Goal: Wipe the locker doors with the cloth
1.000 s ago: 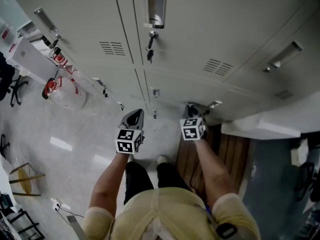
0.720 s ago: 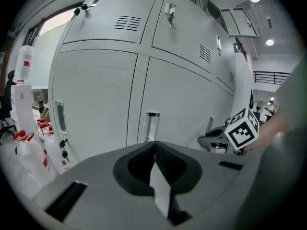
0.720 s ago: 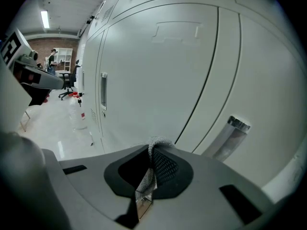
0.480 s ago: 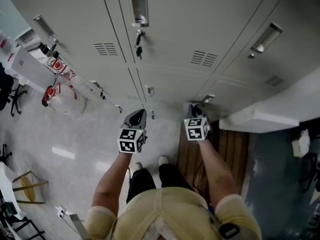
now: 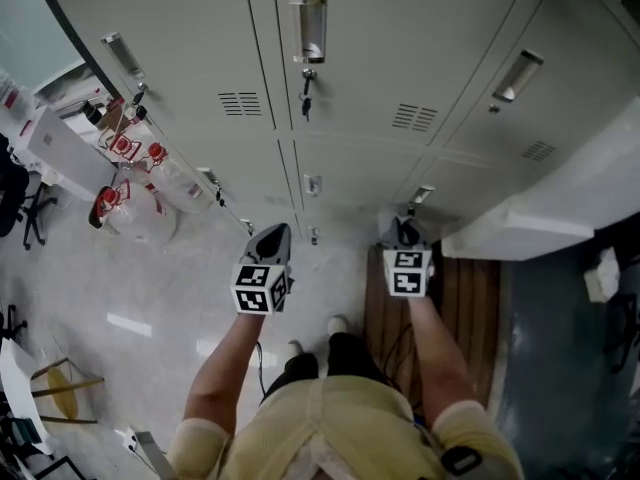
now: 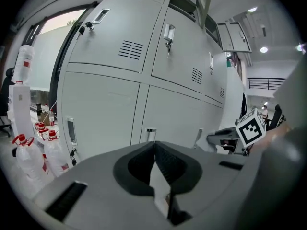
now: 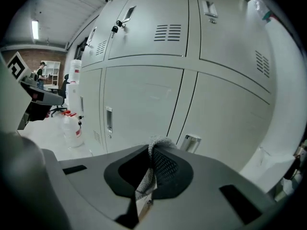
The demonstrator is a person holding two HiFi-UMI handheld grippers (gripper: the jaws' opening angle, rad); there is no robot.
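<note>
The grey knitted cloth [image 7: 156, 143] is pinched between the jaws of the right gripper [image 7: 149, 169], near the pale grey metal locker doors [image 5: 400, 58] but apart from them. In the last second this gripper drifted slightly away from the doors, so we judge wiping is paused. Only its own view shows the cloth. The left gripper [image 6: 154, 150] has its jaws pressed together and empty.
</note>
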